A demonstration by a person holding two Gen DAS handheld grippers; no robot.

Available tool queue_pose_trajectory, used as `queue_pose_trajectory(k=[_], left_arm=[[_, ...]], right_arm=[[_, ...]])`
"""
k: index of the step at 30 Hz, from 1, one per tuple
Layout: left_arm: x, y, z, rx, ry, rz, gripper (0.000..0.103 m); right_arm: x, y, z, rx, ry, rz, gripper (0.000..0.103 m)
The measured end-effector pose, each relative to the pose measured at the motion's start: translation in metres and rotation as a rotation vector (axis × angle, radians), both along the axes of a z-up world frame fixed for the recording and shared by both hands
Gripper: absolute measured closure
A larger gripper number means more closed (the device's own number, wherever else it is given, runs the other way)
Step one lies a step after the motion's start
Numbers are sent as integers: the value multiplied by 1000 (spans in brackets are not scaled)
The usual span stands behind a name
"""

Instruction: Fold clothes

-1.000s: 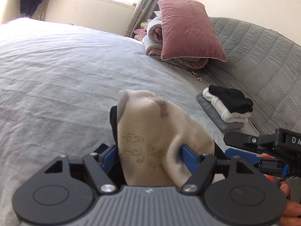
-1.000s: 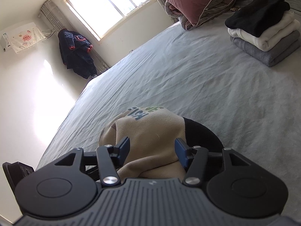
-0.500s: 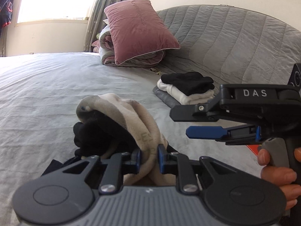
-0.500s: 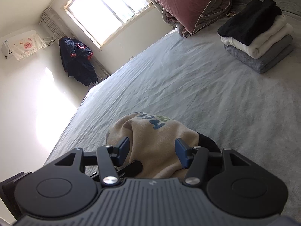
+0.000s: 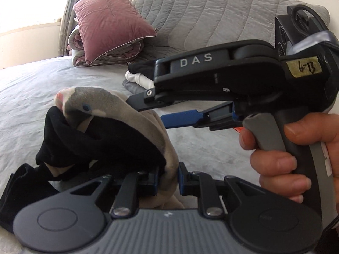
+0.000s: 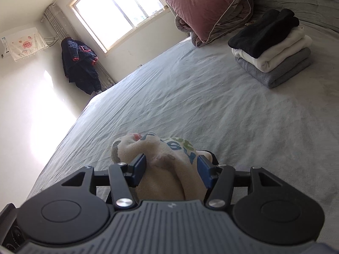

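Left wrist view: the left gripper (image 5: 167, 178) has just been closing, and its blue pads now pinch a narrow fold of the beige garment (image 5: 127, 114), which rises ahead of the jaws and drapes over its black lining (image 5: 95, 144). A black sleeve end (image 5: 19, 190) hangs off to the left of this gripper. To its right, the right gripper (image 5: 148, 110) enters side-on, held by a hand (image 5: 296, 154) wrapped round the grey handle; its tips reach the garment's far side.

Right wrist view: the right gripper (image 6: 171, 165) stands about half open, both pads pressed against a thick bunch of the same beige garment (image 6: 161, 165), printed lettering visible on top. The bundle is held clear above the grey bed sheet (image 6: 190, 97). Well ahead and to the right of this gripper lies a folded stack (image 6: 273, 48): black on white on grey. Beyond it, a pink pillow (image 6: 203, 4) rests on a rolled quilt.
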State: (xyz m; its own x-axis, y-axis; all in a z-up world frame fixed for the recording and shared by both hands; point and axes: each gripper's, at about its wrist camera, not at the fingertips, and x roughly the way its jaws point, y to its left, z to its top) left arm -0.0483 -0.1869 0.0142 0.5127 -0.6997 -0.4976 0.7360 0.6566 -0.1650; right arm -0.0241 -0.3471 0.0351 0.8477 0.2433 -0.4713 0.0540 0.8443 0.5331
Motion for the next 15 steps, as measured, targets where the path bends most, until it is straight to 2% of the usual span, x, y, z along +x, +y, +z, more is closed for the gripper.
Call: queue_pose_trajectory(k=[1,2,3,6,10,12,15], left_arm=[[-1,-2,-1,4,-2,-1,86],[-1,-4,-2,9,-3,-1,86],[-2,-5,-2,13,-3,1,85],[-1,-3,2,15,8,2,85],[0,10,14,-1,25,2,74],[0,18,20,-7,18,20,63],[7,33,28,-29,27,60,54]], right_arm=[[-1,-2,-1,-4,2,-3,47],[-1,-4,-2,-7,4,-4,56],[0,-6,-4,-6,10,-1,71],[1,-11,-10,-1,28,-11,84],[-3,-18,-14,-11,35,-43,87],[-6,-23,-15,-9,38,-58,88],[-11,-28,-17,2,44,-71,88]])
